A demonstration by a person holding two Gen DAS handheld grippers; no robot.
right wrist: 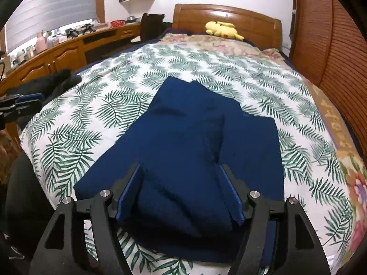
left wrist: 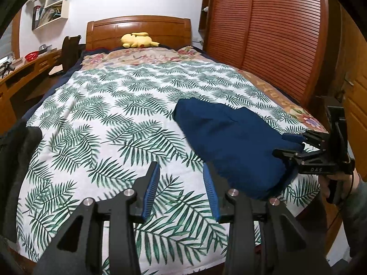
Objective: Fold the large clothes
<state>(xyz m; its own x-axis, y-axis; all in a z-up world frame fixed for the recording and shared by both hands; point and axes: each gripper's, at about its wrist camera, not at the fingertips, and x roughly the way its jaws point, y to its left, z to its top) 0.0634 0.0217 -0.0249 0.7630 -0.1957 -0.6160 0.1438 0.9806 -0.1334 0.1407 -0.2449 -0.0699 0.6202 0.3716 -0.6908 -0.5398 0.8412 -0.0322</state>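
Note:
A dark blue garment (right wrist: 183,137) lies folded on the leaf-patterned sheet (right wrist: 91,119), near the bed's foot on the right side. My right gripper (right wrist: 181,171) stands wide over its near edge, with a raised fold of the blue cloth between the blue pads (right wrist: 130,190); the pads do not visibly pinch it. In the left wrist view the garment (left wrist: 224,137) humps up toward the right gripper (left wrist: 290,145). My left gripper (left wrist: 181,169) hovers open over bare sheet (left wrist: 103,114) just left of the garment, with nothing between its fingers. It also shows as the left gripper (right wrist: 37,102) at the right wrist view's left edge.
A dark grey garment (right wrist: 50,82) is heaped at the bed's left edge. A yellow plush toy (left wrist: 138,40) rests by the wooden headboard (left wrist: 137,27). A slatted wooden wardrobe (left wrist: 275,45) flanks the right side, a desk (right wrist: 57,55) and chair (right wrist: 151,25) the left. A hand (left wrist: 339,183) holds the right gripper.

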